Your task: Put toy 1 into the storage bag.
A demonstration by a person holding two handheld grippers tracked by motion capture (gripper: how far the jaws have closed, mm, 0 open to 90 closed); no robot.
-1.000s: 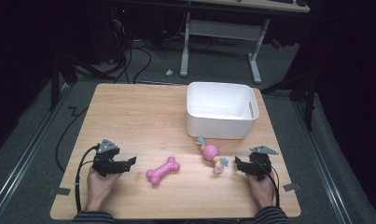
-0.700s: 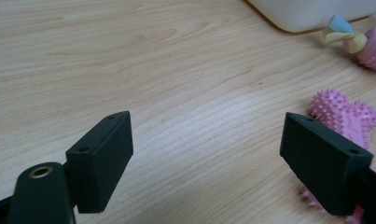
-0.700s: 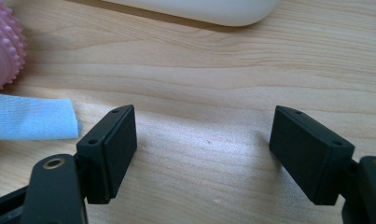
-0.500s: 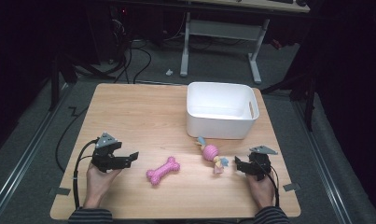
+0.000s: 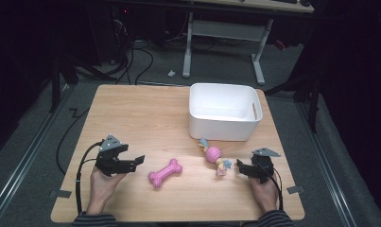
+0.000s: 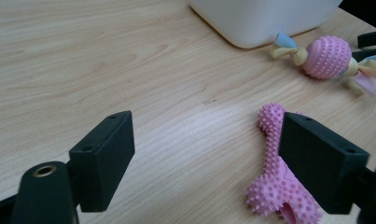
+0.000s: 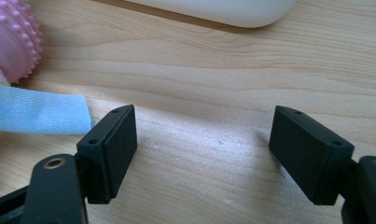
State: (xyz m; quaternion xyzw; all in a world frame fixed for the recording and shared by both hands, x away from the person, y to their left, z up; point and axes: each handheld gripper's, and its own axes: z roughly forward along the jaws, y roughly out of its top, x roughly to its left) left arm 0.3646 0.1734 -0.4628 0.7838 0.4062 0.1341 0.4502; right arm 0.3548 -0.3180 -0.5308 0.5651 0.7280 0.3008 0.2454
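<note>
Pink bone toy (image 5: 165, 172) lies flat on the table (image 5: 145, 113) near the front edge, between the two hands and closer to the left one. The left claw (image 5: 134, 161) hangs just to its left, a little above the wood, pointing toward it; its jaws have just been closing slightly yet stand wide apart with nothing between them. In the left gripper view the bone toy (image 6: 274, 186) lies beside the right-hand jaw, which hides part of it, with bare wood in the gap. The right claw (image 5: 240, 168) sits low at the front right of the table, its jaws also spread wide and gripping nothing. In the right gripper view a blue cloth strip (image 7: 36, 114) reaches the outer side of its left-hand jaw; whether the two touch I cannot tell. That strip belongs to a rope toy with a pink ball (image 5: 213, 154), which lies just left of the right claw and runs back toward the bin. Farther off, a white bin (image 5: 224, 124) stands upright on the right rear part of the table, well apart from the bone toy.
</note>
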